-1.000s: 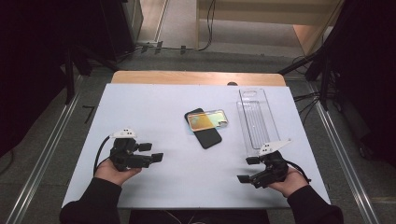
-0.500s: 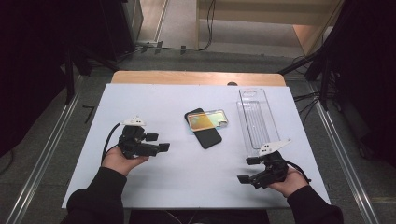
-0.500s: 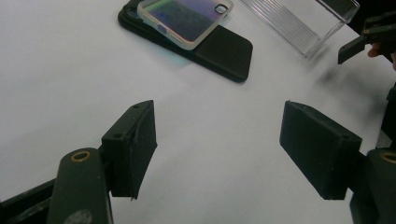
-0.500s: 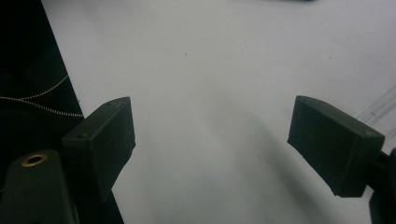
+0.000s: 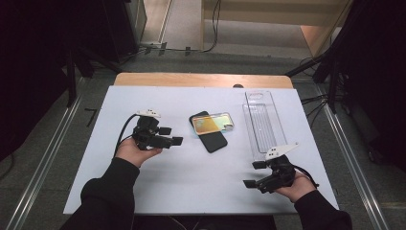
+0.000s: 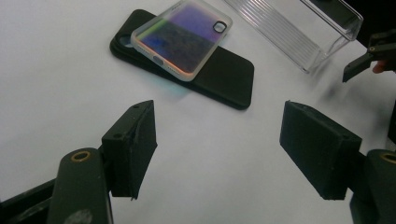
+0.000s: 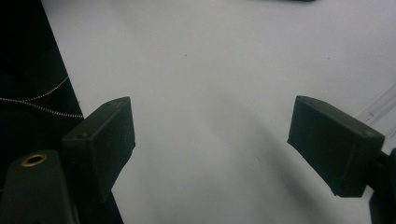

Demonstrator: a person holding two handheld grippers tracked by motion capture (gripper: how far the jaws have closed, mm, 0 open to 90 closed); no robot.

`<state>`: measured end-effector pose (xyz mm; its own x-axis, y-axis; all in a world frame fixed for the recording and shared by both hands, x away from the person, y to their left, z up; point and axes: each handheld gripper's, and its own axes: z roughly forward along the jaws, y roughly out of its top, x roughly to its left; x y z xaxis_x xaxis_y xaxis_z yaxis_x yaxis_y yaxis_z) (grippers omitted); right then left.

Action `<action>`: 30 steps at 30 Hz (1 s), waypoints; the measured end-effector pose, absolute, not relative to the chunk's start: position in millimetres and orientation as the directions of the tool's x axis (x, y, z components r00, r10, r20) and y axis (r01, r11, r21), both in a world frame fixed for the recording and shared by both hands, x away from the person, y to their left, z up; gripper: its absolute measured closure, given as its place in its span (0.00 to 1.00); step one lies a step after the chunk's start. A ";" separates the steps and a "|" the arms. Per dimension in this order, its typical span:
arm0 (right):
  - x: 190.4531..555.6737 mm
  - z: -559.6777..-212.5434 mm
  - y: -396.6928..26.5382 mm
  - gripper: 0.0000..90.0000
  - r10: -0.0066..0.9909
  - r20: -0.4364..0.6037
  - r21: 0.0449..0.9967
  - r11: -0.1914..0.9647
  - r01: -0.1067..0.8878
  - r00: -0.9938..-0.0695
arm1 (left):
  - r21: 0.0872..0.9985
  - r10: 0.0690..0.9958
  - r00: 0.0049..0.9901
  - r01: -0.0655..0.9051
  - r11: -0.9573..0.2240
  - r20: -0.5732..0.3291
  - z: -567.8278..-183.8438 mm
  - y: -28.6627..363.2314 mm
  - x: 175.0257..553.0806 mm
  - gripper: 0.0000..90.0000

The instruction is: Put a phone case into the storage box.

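Phone case (image 5: 213,123) waits in the middle of the white table (image 5: 191,191).
It lies tilted across a black phone (image 5: 214,141), beside a clear plastic tray (image 5: 261,125). Left gripper (image 5: 171,136) is near it, wide open and empty. Right gripper (image 5: 253,174) rests far off, open too. Nothing is picked up yet.

The left gripper (image 5: 170,135) stood open – the iridescent case (image 5: 213,123), lying across the black phone (image 5: 214,140), sat just beyond its jaws; the right gripper (image 5: 252,174) also open, well apart
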<state>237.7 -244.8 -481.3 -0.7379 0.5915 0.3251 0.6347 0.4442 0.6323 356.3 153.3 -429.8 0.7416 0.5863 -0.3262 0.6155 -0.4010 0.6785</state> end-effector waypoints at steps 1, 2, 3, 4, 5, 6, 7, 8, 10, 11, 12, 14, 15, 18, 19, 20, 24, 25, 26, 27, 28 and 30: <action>237.7 -481.3 -244.8 0.14 0.591 0.325 0.632 0.444 0.635 -0.738 | 0.679 0.586 0.742 0.615 -0.401 -0.326 -429.8 153.3 356.3 0.31; 237.6 -481.3 -244.8 0.14 0.591 0.326 0.632 0.443 0.635 -0.737 | 0.679 0.587 0.741 0.615 -0.401 -0.325 -429.6 152.0 358.2 0.31; 237.6 -481.3 -244.8 0.14 0.591 0.328 0.631 0.443 0.636 -0.737 | 0.680 0.587 0.740 0.617 -0.397 -0.329 -429.6 150.7 360.2 0.31; 237.6 -481.4 -244.7 0.14 0.590 0.327 0.631 0.445 0.635 -0.738 | 0.678 0.584 0.742 0.617 -0.401 -0.329 -429.9 147.9 364.9 0.31; 237.7 -481.5 -244.6 0.14 0.590 0.327 0.631 0.445 0.636 -0.738 | 0.678 0.584 0.742 0.617 -0.401 -0.329 -429.9 147.9 364.9 0.31; 237.6 -481.5 -244.5 0.14 0.590 0.327 0.631 0.445 0.636 -0.738 | 0.677 0.585 0.743 0.615 -0.405 -0.325 -429.8 146.7 366.5 0.31; 237.6 -481.5 -244.5 0.14 0.590 0.327 0.631 0.445 0.636 -0.738 | 0.677 0.583 0.747 0.610 -0.411 -0.320 -429.6 144.8 369.0 0.31; 237.5 -481.5 -244.1 0.14 0.591 0.327 0.630 0.445 0.637 -0.737 | 0.679 0.582 0.748 0.608 -0.412 -0.318 -429.6 143.4 371.0 0.31; 237.7 -481.7 -244.1 0.14 0.591 0.328 0.629 0.446 0.637 -0.737 | 0.680 0.583 0.746 0.611 -0.405 -0.322 -431.1 139.1 377.1 0.31; 237.8 -481.7 -244.1 0.14 0.591 0.328 0.630 0.445 0.637 -0.737 | 0.680 0.583 0.746 0.611 -0.405 -0.322 -431.1 139.1 377.1 0.31; 237.8 -481.7 -244.1 0.14 0.592 0.328 0.630 0.444 0.637 -0.736 | 0.680 0.586 0.744 0.613 -0.403 -0.323 -431.5 137.5 378.4 0.31; 237.9 -481.8 -244.3 0.14 0.591 0.327 0.630 0.445 0.636 -0.737 | 0.678 0.584 0.750 0.605 -0.416 -0.310 -432.6 133.3 382.4 0.31; 237.8 -481.7 -244.3 0.14 0.591 0.327 0.631 0.444 0.636 -0.737 | 0.679 0.584 0.749 0.606 -0.414 -0.312 -433.2 131.7 383.7 0.31; 237.7 -481.9 -244.3 0.14 0.590 0.327 0.630 0.446 0.636 -0.738 | 0.677 0.582 0.745 0.614 -0.405 -0.327 -434.4 126.5 388.9 0.33; 237.7 -481.9 -244.3 0.14 0.590 0.327 0.630 0.446 0.636 -0.738 | 0.673 0.584 0.741 0.619 -0.404 -0.331 -434.7 124.3 390.7 0.33; 237.5 -481.9 -244.1 0.14 0.590 0.326 0.629 0.448 0.635 -0.739 | 0.672 0.584 0.744 0.616 -0.411 -0.325 -434.8 121.5 392.6 0.33; 237.5 -482.1 -244.1 0.14 0.587 0.323 0.630 0.452 0.632 -0.742 | 0.671 0.587 0.753 0.603 -0.431 -0.299 -434.9 112.9 399.8 0.33; 237.6 -482.1 -244.0 0.14 0.588 0.323 0.629 0.452 0.632 -0.742 | 0.670 0.586 0.754 0.602 -0.435 -0.297 -434.9 110.3 402.5 0.35; 237.6 -482.1 -244.0 0.14 0.588 0.323 0.629 0.452 0.632 -0.742 | 0.667 0.587 0.754 0.602 -0.438 -0.295 -435.0 108.6 404.2 0.35; 237.5 -482.0 -243.9 0.14 0.588 0.324 0.630 0.450 0.633 -0.741 | 0.667 0.588 0.754 0.602 -0.439 -0.293 -435.6 106.0 406.4 0.35; 237.4 -482.0 -243.8 0.14 0.588 0.325 0.629 0.450 0.633 -0.741 | 0.663 0.587 0.755 0.602 -0.445 -0.292 -436.6 100.2 411.1 0.35; 237.3 -481.9 -243.6 0.14 0.589 0.325 0.627 0.451 0.635 -0.740 | 0.662 0.583 0.760 0.598 -0.452 -0.288 -437.4 94.2 414.3 0.37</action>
<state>237.3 -243.6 -481.9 -0.7398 0.5890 0.3253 0.6350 0.4513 0.6270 414.3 94.2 -437.4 0.7595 0.5835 -0.2875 0.5979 -0.4522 0.6618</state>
